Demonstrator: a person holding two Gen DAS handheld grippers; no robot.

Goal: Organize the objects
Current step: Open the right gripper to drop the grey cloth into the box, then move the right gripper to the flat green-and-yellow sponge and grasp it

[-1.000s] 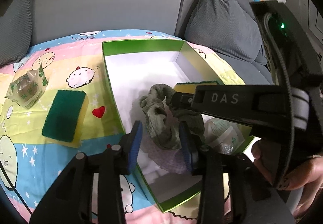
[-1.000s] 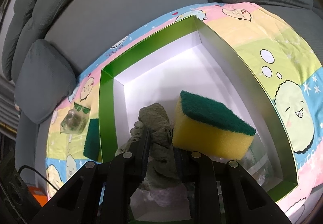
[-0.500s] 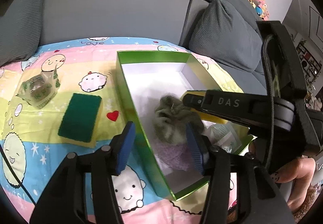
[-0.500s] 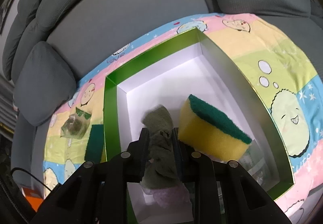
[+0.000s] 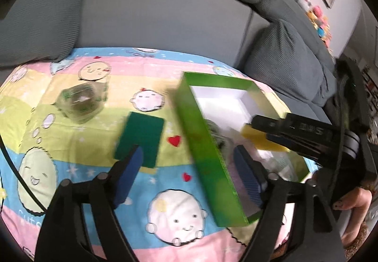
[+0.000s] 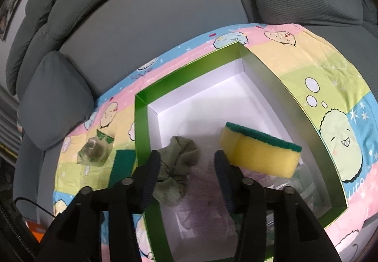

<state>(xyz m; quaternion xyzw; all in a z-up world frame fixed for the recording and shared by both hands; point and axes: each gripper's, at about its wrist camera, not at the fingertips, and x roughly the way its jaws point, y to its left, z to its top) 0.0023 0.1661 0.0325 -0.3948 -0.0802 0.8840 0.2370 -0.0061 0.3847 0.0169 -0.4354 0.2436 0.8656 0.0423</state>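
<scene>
A green box with a white inside sits on the cartoon-print cloth. In it lie a crumpled grey-green cloth, a yellow sponge with a green top and a lilac item. My right gripper hangs over the box, its jaws opening; the grey-green cloth lies loose between them. My left gripper is blurred, its jaws opening with nothing gripped, straddling the box's near left wall. A second sponge, green side up, lies just beyond its left finger.
A clear packet with green print lies on the cloth left of the second sponge. Grey sofa cushions close off the back and the right. A person's hand holds the right gripper at the box's right side.
The right gripper's jaws have parted and let go of the grey-green cloth, which now rests in the box. The left gripper has swung left, away from the box's inside, and spread wider.
</scene>
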